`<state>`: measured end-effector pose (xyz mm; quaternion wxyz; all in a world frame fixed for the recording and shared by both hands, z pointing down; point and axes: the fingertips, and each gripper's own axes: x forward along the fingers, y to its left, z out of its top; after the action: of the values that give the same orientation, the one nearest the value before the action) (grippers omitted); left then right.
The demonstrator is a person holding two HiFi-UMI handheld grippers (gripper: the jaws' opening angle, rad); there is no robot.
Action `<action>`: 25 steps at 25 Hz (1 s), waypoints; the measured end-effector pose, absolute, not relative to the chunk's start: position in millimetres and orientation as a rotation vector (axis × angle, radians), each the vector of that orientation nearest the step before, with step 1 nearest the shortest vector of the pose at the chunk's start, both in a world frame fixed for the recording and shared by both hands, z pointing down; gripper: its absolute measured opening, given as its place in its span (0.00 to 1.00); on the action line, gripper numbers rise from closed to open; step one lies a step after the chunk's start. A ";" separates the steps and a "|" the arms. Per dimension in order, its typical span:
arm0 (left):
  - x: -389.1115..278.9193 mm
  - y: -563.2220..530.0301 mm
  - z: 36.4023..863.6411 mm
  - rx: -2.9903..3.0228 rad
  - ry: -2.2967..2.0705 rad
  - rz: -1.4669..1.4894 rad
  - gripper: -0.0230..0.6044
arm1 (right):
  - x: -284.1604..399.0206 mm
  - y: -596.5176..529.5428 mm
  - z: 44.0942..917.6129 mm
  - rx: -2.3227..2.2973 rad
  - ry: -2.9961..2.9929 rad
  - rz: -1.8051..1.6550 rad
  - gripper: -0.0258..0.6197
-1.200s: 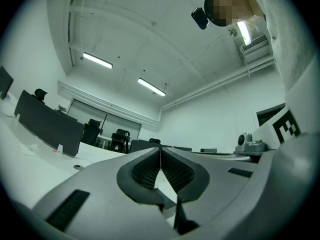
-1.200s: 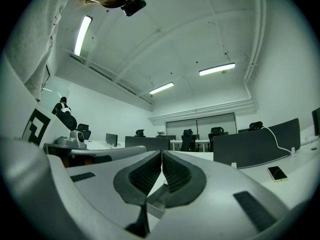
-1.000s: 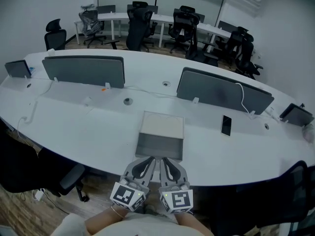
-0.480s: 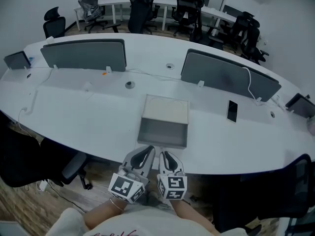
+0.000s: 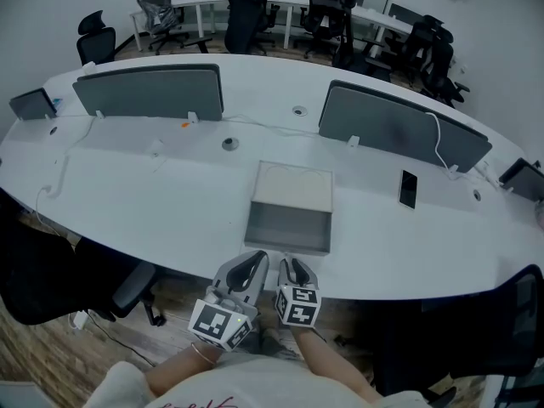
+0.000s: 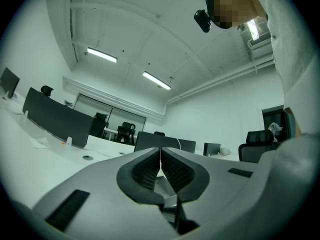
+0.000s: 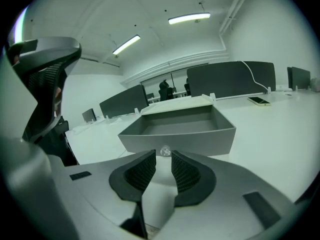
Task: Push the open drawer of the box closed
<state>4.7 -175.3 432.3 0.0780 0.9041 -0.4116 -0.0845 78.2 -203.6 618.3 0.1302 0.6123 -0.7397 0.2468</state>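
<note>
A low box with a pale lid (image 5: 295,185) sits mid-table, and its grey drawer (image 5: 287,224) is pulled out toward me and empty. The right gripper view looks into the drawer (image 7: 177,126), with a small clear knob (image 7: 165,151) on its front panel. My right gripper (image 7: 163,158) is just short of that knob, its jaws a narrow gap apart and holding nothing. In the head view the right gripper (image 5: 290,266) is at the drawer front. My left gripper (image 5: 253,262) is beside it at the table edge. The left gripper (image 6: 160,156) has its pads pressed together and empty.
Two grey divider screens (image 5: 149,92) (image 5: 399,127) stand behind the box on the curved white table (image 5: 153,202). A dark phone (image 5: 408,188) lies to the right of the box. Office chairs (image 5: 246,11) and desks fill the back of the room.
My right gripper has moved forward to the drawer front. The left gripper has stayed at the table edge. The head view has shifted slightly.
</note>
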 end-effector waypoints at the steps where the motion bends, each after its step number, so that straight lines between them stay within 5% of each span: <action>1: 3.0 -176.0 432.5 2.704 -1.237 -0.253 0.07 | 78.3 -205.5 620.6 1.782 -2.140 0.722 0.17; 25: -18.6 -196.6 429.3 2.621 -1.271 -0.287 0.07 | 75.3 -225.7 639.0 1.752 -1.915 0.724 0.17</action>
<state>-18.6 -196.6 429.3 0.1070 0.8902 -0.4319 -0.0976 75.3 -225.7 639.0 0.2214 0.6340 -0.6931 0.2621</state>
